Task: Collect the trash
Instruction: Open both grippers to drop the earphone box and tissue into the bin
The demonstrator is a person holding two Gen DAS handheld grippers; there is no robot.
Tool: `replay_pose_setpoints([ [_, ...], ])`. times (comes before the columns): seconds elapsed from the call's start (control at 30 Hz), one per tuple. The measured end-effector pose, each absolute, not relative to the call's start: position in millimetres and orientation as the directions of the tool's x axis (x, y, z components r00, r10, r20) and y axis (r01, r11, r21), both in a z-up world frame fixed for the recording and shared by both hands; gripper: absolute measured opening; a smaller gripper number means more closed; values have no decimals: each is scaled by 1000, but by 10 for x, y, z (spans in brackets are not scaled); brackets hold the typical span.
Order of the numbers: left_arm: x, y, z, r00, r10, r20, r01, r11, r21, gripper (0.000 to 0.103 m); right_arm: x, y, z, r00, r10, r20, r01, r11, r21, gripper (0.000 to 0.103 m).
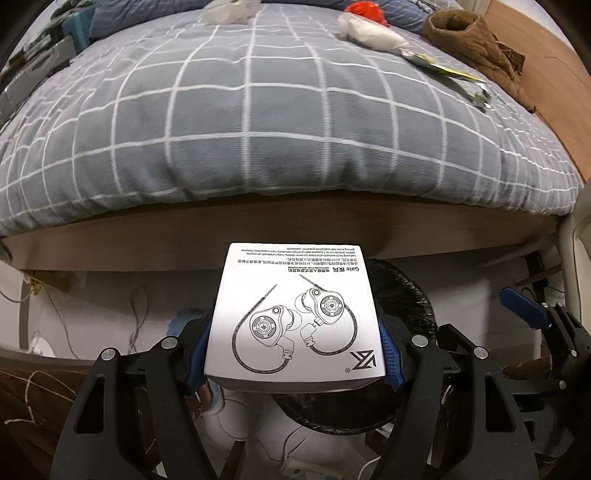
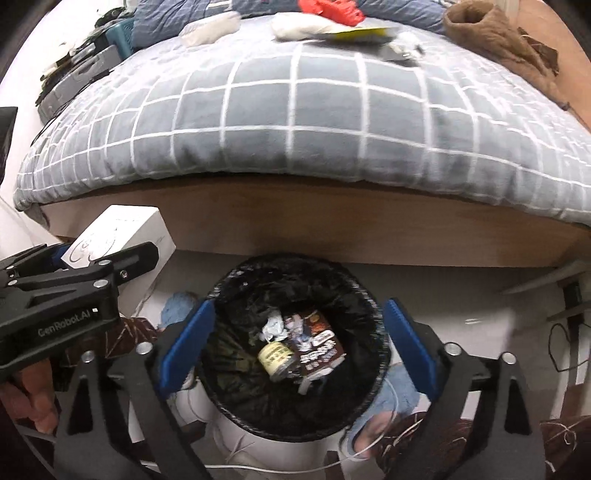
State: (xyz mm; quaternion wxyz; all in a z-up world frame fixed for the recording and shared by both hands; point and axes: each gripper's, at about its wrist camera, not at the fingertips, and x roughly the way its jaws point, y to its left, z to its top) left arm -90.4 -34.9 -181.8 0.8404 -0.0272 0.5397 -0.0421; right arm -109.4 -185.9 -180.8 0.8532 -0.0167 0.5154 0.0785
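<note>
My left gripper (image 1: 295, 358) is shut on a white earphone box (image 1: 295, 317) with a line drawing of earbuds, held over the near edge of the black-lined trash bin (image 1: 413, 295). The box also shows in the right wrist view (image 2: 122, 236), left of the bin. My right gripper (image 2: 295, 343) is open and empty, hovering right above the bin (image 2: 236, 387). Inside the bin lie a crumpled tissue (image 2: 273, 326), a small yellowish jar (image 2: 277, 360) and a dark snack wrapper (image 2: 317, 343).
A bed with a grey checked duvet (image 1: 280, 122) fills the far side. On it lie a white wad (image 1: 369, 31), a red item (image 1: 365, 9), a green-yellow wrapper (image 1: 443, 70), a clear plastic piece (image 1: 229, 11) and a brown garment (image 1: 476, 48). Cables run on the floor (image 2: 258, 469).
</note>
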Motion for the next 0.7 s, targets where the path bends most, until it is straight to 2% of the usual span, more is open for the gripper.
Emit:
replay_pose_setpoints([
  [0.1,-912,-443,-1806,413,-108,-904,57,994,-92,70,-1119,-2012,-1725,479,92,-873,-134,991,31,95],
  [0.47,-936,-874,-1904,384,-128,-914,118,989,-89,69,-1149,-2607,-1739,503,2,-864,-1,1000,2,95],
  [0.7,-955,-1066,-2007,358,-136,-924,145,985,-88,70,-1135,-2742,-1734,507,-26,-862,20,1000,-18,95],
])
